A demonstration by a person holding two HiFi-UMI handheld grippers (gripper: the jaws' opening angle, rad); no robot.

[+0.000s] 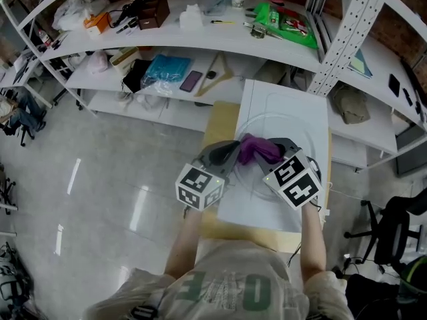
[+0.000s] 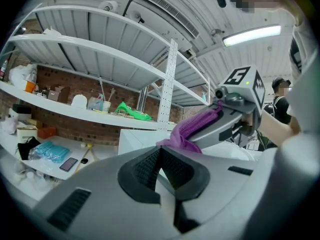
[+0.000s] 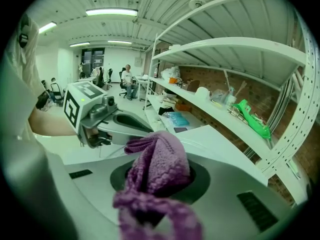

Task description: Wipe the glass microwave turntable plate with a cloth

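A: Position of the plate?

B: The glass turntable plate [image 1: 288, 125] lies flat on a white board [image 1: 257, 212]. The board sits on a wooden table [image 1: 217, 127] in front of the person. The plate is clear glass and only its round outline shows against the white.

A: Right gripper?

B: The right gripper [image 1: 270, 149] is clenched on the purple cloth [image 1: 257, 149]. In the right gripper view the cloth bunches up out of the jaw pocket, and a loose fold hangs toward the camera. The pads themselves are buried under the fabric.

A: Is the cloth on the glass?

B: It sits over the plate's left half in the head view. I can't tell whether it touches the glass or is held just above it.

A: Left gripper?

B: The left gripper [image 1: 232, 149] has its jaws closed together. In the left gripper view the black ribbed pads meet in a seam with nothing between them. Its tip is just beside the cloth, at the plate's left edge, and the two gripper tips point at each other and nearly meet.

A: Surroundings?

B: White shelves [image 1: 200, 40] run behind the table, cluttered. There is a phone [image 1: 191, 81] on the lower level and a green packet [image 1: 288, 20] on the upper one. The floor to the left is glossy.
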